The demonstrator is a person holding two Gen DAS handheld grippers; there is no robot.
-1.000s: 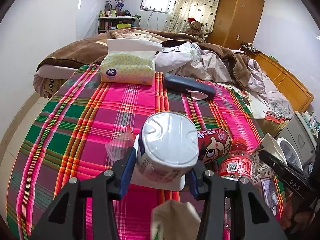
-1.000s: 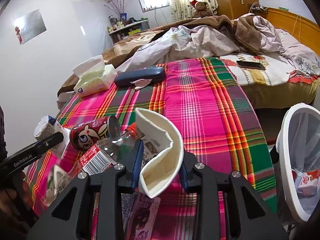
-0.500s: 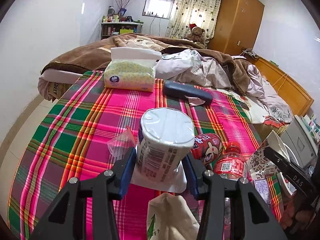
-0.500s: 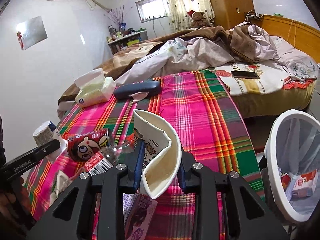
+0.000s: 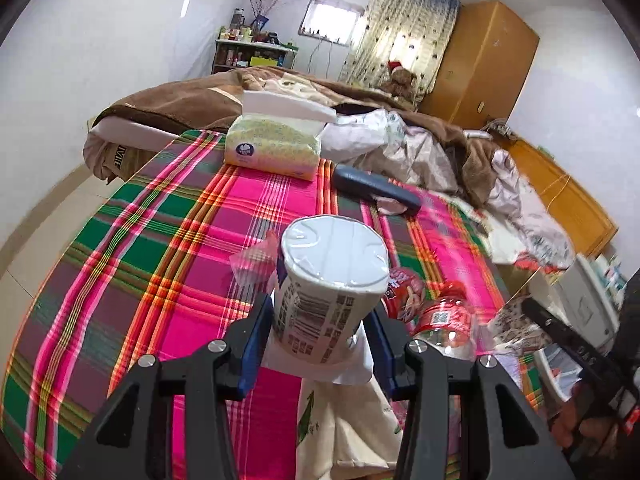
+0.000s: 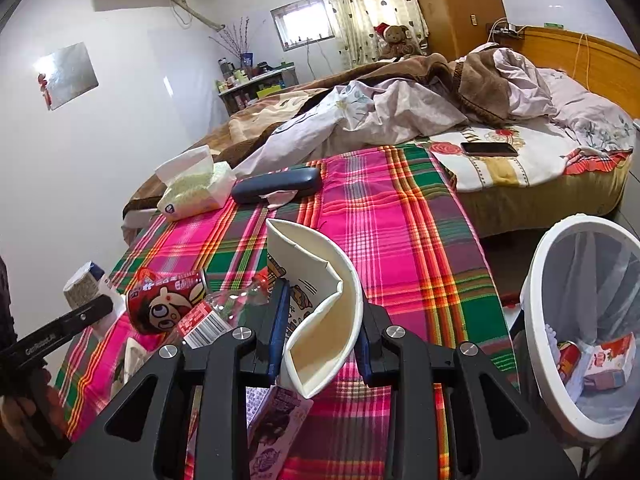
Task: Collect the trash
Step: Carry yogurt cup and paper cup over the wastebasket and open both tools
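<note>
1. Trash is split between both hands right now — the left gripper is clamped on a sealed instant noodle cup, held tilted above the plaid desk.
2. Right gripper is squeezed narrow on a squashed paper cup, its white rim folded in on itself, hanging over the desk's near edge.
3. Still lying on the cloth between the two: a red can on its side and a clear plastic bottle with a red label, touching each other.
4. A crinkly clear wrapper sits just behind the noodle cup, and a printed carton pokes up under the right gripper.
5. White trash bin stands on the floor off the desk's right side — a couple of red-and-white packs already lie in its liner.
6. Far end of the desk has a tissue pack and a dark blue case, with the messy bed behind.
</note>
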